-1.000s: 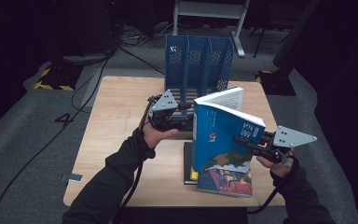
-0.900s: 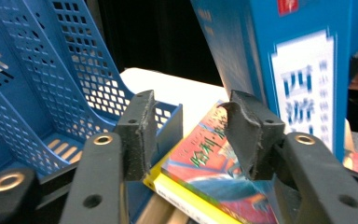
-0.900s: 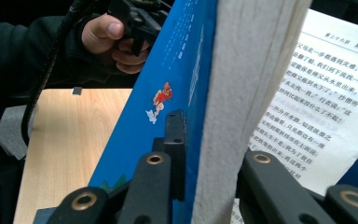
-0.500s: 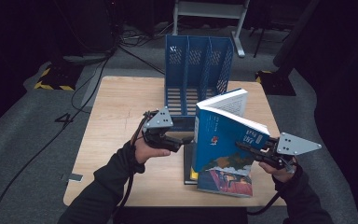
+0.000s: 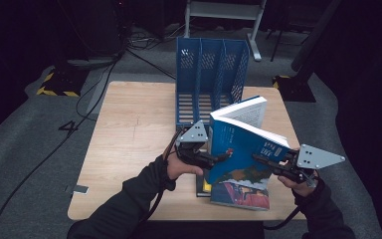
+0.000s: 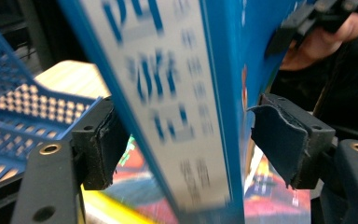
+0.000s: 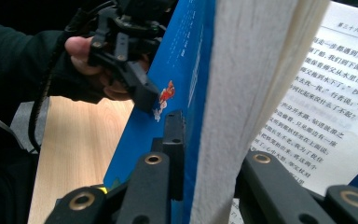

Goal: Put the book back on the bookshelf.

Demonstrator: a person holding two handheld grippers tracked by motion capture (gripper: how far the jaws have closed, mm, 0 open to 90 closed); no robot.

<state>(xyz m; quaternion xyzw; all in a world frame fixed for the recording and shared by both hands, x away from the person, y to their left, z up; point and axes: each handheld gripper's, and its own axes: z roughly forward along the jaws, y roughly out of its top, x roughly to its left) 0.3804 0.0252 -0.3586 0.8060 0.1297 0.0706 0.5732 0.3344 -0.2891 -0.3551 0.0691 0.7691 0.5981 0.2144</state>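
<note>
Above table, book's spine sits between open left jaws, untouched.

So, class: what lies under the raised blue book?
Under the blue book, other books lie flat on the table: a colourful cover and a dark one with a yellow strip. How many lie there is hidden.

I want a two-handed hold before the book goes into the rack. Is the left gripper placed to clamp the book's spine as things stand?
Probably yes. The left gripper has just opened, and the blue book's spine already stands between its fingers, nothing blocking. The right gripper holds the book upright.
</note>
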